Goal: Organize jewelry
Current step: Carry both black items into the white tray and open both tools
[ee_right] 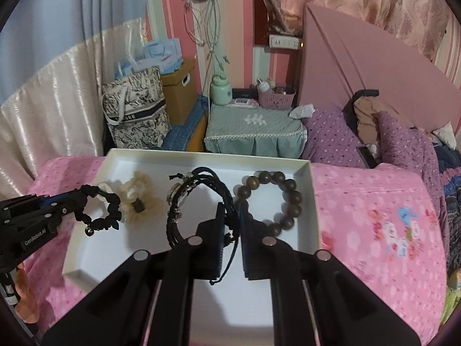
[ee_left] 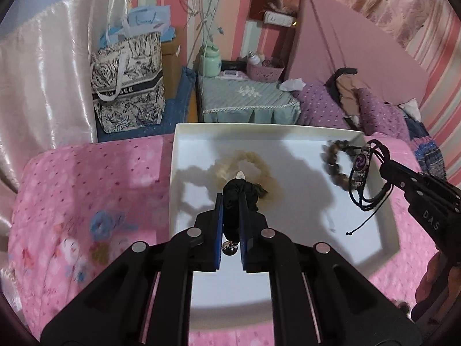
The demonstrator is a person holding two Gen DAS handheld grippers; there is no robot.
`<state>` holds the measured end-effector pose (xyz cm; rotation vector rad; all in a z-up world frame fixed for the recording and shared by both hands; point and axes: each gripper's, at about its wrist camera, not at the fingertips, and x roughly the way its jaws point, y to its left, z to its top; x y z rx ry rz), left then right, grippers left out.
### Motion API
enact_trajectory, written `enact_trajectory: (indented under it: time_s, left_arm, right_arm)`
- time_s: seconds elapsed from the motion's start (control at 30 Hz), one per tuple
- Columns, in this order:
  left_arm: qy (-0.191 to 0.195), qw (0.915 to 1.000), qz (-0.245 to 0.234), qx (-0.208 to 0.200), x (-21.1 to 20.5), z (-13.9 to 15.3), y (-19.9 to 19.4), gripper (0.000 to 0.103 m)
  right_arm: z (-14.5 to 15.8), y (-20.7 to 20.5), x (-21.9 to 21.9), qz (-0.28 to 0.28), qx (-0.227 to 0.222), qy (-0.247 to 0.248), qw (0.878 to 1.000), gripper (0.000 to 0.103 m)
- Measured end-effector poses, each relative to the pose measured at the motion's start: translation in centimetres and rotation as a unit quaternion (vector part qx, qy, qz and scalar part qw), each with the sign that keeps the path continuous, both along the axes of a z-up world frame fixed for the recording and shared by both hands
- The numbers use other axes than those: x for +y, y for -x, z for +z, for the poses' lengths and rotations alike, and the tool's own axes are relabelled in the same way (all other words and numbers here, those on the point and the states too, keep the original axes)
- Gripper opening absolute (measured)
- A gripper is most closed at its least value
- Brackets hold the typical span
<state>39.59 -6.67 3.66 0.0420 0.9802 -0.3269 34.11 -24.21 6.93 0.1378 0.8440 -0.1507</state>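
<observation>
A white shallow box (ee_left: 184,132) (ee_right: 312,190) lies on the pink bedspread. My left gripper (ee_left: 232,199) is shut on a black scrunchie (ee_left: 233,193) with a small bell, held above the box's left part; it also shows in the right wrist view (ee_right: 100,210). A cream scrunchie (ee_left: 250,158) (ee_right: 141,196) lies in the box beneath it. My right gripper (ee_right: 232,213) is shut on a black cord bracelet (ee_right: 198,199) with a purple charm (ee_left: 361,161), held above the box. A brown bead bracelet (ee_right: 276,199) (ee_left: 334,161) lies at the box's right end.
The pink bedspread (ee_left: 86,201) surrounds the box. Behind stand a patterned tote bag (ee_left: 126,86), a green-covered nightstand (ee_left: 247,98) with a green bottle and pink basket, and purple bedding (ee_right: 374,144) at right.
</observation>
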Motion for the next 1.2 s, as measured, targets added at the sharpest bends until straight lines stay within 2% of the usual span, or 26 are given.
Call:
enact_trajectory:
  time_s: [0.27, 0.5, 0.83, 0.93, 1.0, 1.03, 1.07, 1.1, 1.13, 1.17, 1.2]
  left_arm:
    - [-0.041, 0.9990, 0.015, 0.011, -1.5, -3.9, -4.3, 0.007]
    - [-0.064, 0.9972, 0.037, 0.011, -1.8, -5.3, -6.3, 0.007]
    - [-0.075, 0.9964, 0.039, 0.011, -1.9, -5.9, -6.8, 0.008]
    - [-0.076, 0.9962, 0.042, 0.012, -1.9, -5.9, -6.7, 0.015]
    - [-0.078, 0.9959, 0.044, 0.011, -1.8, -5.8, -6.4, 0.026]
    - [-0.076, 0.9962, 0.043, 0.010, -1.8, -5.5, -6.1, 0.028]
    - [-0.073, 0.9965, 0.041, 0.008, -1.8, -5.1, -5.8, 0.032]
    - [-0.070, 0.9968, 0.038, 0.004, -1.9, -4.5, -5.3, 0.035]
    - [-0.070, 0.9970, 0.035, 0.001, -1.8, -4.2, -4.9, 0.041]
    - [-0.070, 0.9970, 0.032, -0.004, -1.9, -3.5, -4.2, 0.051]
    - [-0.069, 0.9972, 0.029, -0.011, -1.9, -2.9, -3.7, 0.056]
  right_arm:
    - [-3.9, -4.8, 0.0, -0.006, 0.024, -0.012, 1.000, 0.010]
    - [-5.9, -7.0, 1.1, 0.000, 0.043, 0.013, 0.999, 0.010]
    - [-7.6, -7.8, 1.2, 0.009, 0.062, 0.002, 0.998, 0.010]
    - [-7.5, -7.8, 1.0, 0.010, 0.064, -0.007, 0.998, 0.011]
    - [-7.4, -7.7, 0.8, 0.011, 0.068, -0.009, 0.998, 0.011]
    - [-7.2, -7.5, 0.7, 0.009, 0.068, -0.010, 0.998, 0.012]
    - [-6.8, -7.3, 0.6, 0.009, 0.066, -0.016, 0.998, 0.019]
    - [-6.3, -6.9, 0.3, 0.011, 0.060, -0.023, 0.998, 0.031]
    - [-5.8, -6.6, 0.2, 0.011, 0.054, -0.029, 0.998, 0.039]
    - [-5.0, -6.0, -0.1, 0.008, 0.045, -0.031, 0.998, 0.052]
    - [-4.1, -5.3, -0.3, 0.006, 0.033, -0.029, 0.999, 0.055]
